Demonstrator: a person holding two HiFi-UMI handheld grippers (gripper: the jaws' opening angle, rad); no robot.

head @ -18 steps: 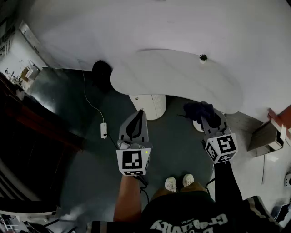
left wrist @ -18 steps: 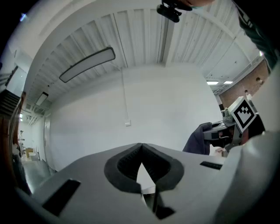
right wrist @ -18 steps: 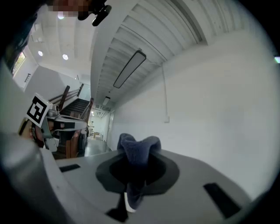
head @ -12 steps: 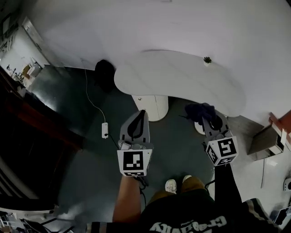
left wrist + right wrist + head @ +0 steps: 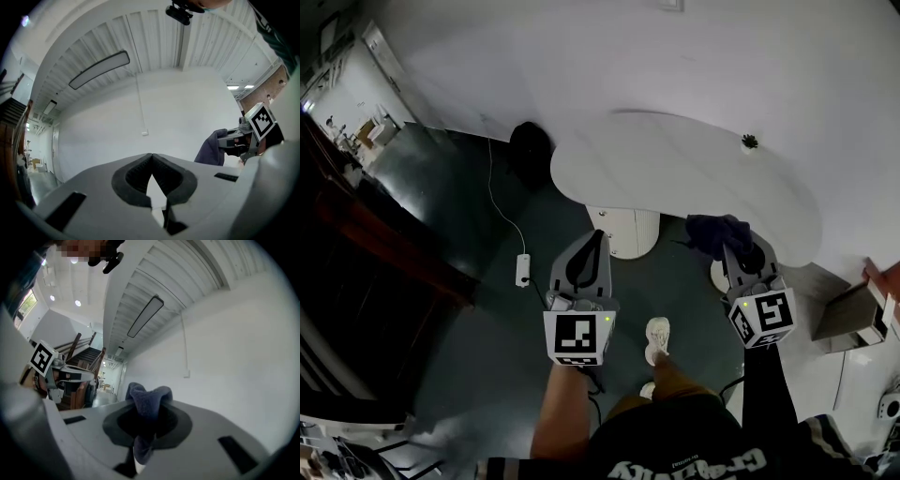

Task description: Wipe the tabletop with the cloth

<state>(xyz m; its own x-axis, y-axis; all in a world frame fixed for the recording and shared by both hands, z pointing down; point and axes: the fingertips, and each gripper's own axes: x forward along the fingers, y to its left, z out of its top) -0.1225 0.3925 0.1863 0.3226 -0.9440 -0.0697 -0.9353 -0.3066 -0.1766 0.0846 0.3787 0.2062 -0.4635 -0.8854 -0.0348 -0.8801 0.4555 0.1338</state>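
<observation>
While the person stands short of the white curved worktop (image 5: 675,173), the right hand-held gripper (image 5: 733,248) is clamped on the bunched dark blue cloth (image 5: 715,231), apparently carried ready for wiping. The left hand-held gripper (image 5: 594,236) is closed, tips together, holding nothing.

the cloth (image 5: 715,231) sits in the right tongs (image 5: 735,247), left tongs (image 5: 596,236) beside, tabletop (image 5: 675,178) ahead.

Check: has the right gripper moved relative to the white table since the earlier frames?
Yes, slightly: the right gripper, shut on the cloth, has edged closer to the table.
</observation>
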